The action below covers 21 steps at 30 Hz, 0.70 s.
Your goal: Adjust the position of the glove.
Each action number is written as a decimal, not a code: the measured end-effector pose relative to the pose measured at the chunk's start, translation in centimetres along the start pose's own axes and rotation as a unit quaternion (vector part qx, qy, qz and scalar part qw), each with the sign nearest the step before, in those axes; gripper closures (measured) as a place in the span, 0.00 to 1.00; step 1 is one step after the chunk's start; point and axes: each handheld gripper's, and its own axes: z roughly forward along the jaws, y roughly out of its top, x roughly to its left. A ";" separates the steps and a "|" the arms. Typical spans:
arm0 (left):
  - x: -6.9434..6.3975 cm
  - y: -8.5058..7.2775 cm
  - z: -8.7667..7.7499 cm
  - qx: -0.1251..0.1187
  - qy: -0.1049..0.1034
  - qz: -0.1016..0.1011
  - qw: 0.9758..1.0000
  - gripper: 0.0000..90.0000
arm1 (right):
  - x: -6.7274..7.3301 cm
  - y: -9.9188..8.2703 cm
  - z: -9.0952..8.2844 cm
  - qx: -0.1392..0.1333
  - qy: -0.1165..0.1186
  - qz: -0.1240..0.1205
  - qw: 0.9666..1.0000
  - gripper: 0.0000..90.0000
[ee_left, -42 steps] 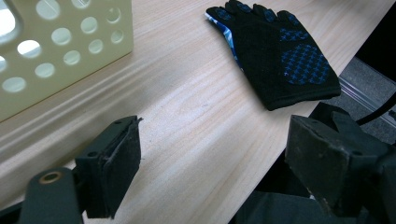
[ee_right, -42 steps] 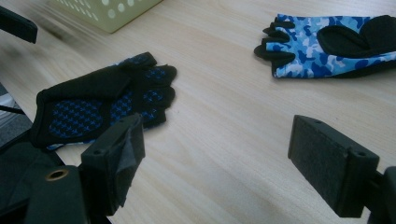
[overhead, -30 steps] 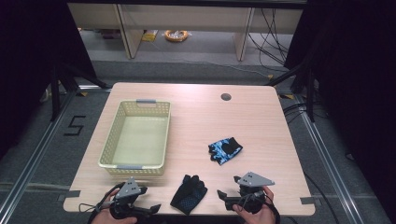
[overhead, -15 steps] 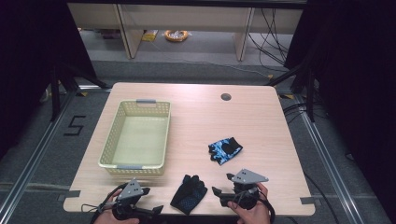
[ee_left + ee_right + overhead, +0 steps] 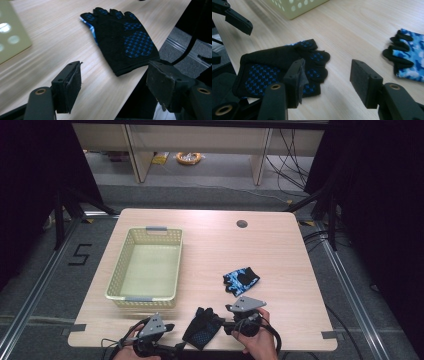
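Right gripper (image 5: pixel 325 80), jaws just closing but apart, nothing pinched, beside black glove (image 5: pixel 279 70) at table's (image 5: pixel 210 245) near edge. Left gripper (image 5: pixel 113 87) jaws just narrowing, still apart, glove ahead. Camouflage glove (image 5: pixel 241 280) lies apart.

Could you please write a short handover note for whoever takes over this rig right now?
Left gripper: open, nothing between its jaws, at the table's near edge left of the black glove; jaws have just been closing a little.
Right gripper: open, nothing gripped, just right of the black glove's fingers; jaws have just been closing.
Black glove: flat, palm side up, at the near edge, cuff slightly over it.
Blue camouflage glove: flat on the table, farther back and right.
Basket: on the left, holding nothing.
Done: nothing grasped or moved yet.
Left: probably grasp the black glove first, then the blue one; the basket looks like the destination.
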 end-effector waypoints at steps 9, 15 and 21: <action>-0.7 0.7 1.5 -0.003 0.007 0.013 1.000 0.37 | 0.4 1.1 2.9 0.032 0.008 -0.019 0.999 0.62; -0.5 1.0 1.9 0.000 0.011 0.021 1.000 0.46 | 0.3 1.6 4.3 0.059 0.022 -0.032 0.998 0.68; -0.4 1.2 2.2 0.013 0.010 0.051 0.999 0.53 | 0.5 1.3 4.9 0.067 0.023 -0.023 0.997 0.76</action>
